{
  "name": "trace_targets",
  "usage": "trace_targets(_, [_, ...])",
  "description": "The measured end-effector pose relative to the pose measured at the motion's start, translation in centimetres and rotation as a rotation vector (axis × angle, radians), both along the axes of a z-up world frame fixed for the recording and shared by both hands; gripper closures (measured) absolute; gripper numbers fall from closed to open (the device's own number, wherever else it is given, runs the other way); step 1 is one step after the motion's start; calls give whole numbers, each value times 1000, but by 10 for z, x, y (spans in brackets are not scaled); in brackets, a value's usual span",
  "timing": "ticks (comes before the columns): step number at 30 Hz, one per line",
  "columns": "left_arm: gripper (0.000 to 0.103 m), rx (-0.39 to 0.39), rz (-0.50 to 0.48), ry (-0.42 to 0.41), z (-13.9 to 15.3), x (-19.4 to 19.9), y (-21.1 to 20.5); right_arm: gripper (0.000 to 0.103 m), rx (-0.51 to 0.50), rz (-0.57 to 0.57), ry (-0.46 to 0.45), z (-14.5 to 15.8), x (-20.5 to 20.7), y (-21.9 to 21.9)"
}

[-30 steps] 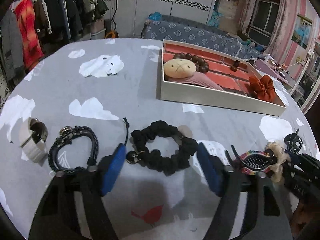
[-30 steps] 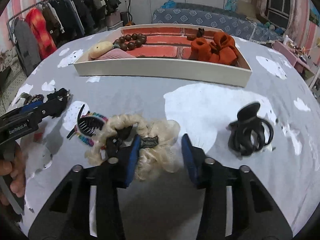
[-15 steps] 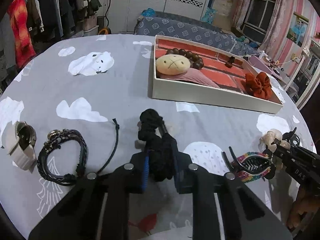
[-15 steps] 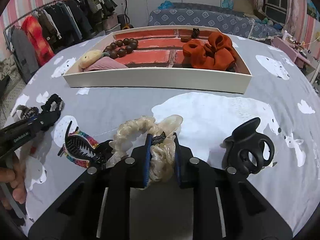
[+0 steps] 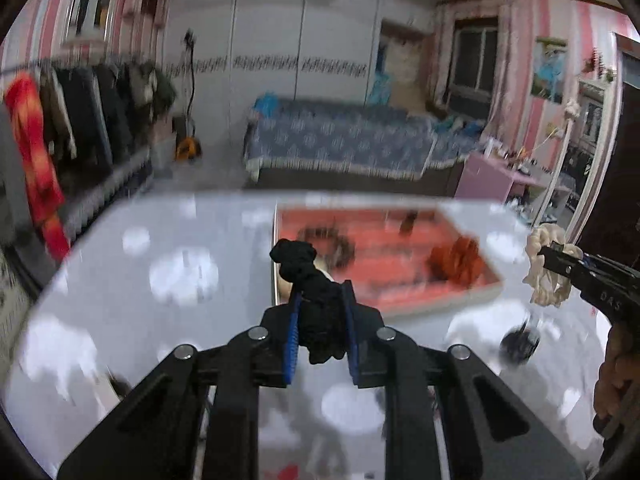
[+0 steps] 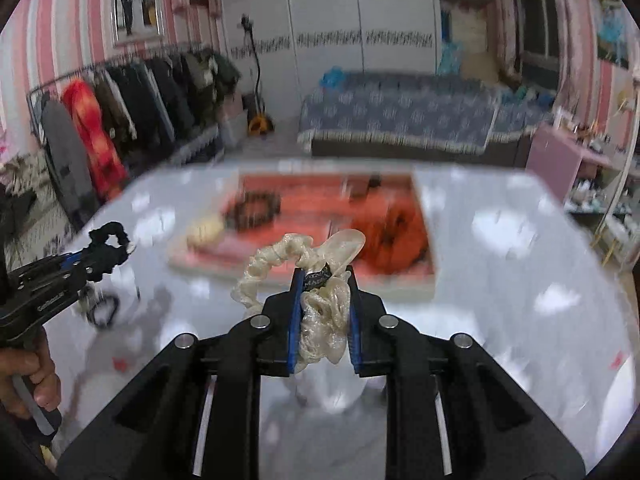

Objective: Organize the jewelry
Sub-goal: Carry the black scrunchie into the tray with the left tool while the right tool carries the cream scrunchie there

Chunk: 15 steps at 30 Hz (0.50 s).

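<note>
My left gripper [image 5: 320, 300] is shut on a black scrunchie [image 5: 316, 300] and holds it in the air above the table, short of the tray [image 5: 384, 308]. My right gripper [image 6: 323, 280] is shut on a cream scrunchie [image 6: 320, 312], also lifted above the table. The white tray with a red lining [image 6: 304, 272] lies ahead in both views, blurred. It holds a dark bead bracelet [image 6: 256, 206], an orange scrunchie [image 6: 392, 232] and a beige round piece [image 6: 206, 229]. The left gripper with the black scrunchie shows at the left of the right wrist view [image 6: 108, 246]. The right gripper with the cream scrunchie shows at the right of the left wrist view [image 5: 548, 268].
The table [image 5: 180, 312] has a grey cloth with white cloud prints. A black hair claw [image 5: 520, 340] lies on it at the right. A dark bracelet [image 6: 102, 310] lies at the left. A clothes rack [image 6: 120, 112] and a sofa [image 6: 400, 120] stand beyond the table.
Both grippers closed on their scrunchies a second ago and have since lifted them off the table, moving forward toward the tray. The views are now blurred by motion.
</note>
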State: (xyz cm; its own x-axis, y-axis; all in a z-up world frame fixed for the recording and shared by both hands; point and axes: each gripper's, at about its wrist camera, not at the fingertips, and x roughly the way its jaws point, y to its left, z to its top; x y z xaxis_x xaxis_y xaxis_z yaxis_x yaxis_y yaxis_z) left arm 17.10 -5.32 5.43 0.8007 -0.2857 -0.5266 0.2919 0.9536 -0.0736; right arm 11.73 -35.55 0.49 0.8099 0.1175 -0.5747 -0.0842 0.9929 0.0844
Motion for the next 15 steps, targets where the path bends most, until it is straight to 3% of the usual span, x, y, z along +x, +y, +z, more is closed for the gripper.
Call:
trace_targets(4, [84,-18,-23,-88,40,10,-1,84,9,-2,-86,45,10,-7])
trace_targets(7, [84,-33,-29,-86,49,26,-3,84,18,-6,-122,64,17,-11])
trace_targets(12, [84,-30,-8,-108,50,48,-12,84,29,3,-139,72,34,-9])
trace_targets(15, [84,-43,1,-76,37,67,-19,84,55,-3,-123,63,50,-10])
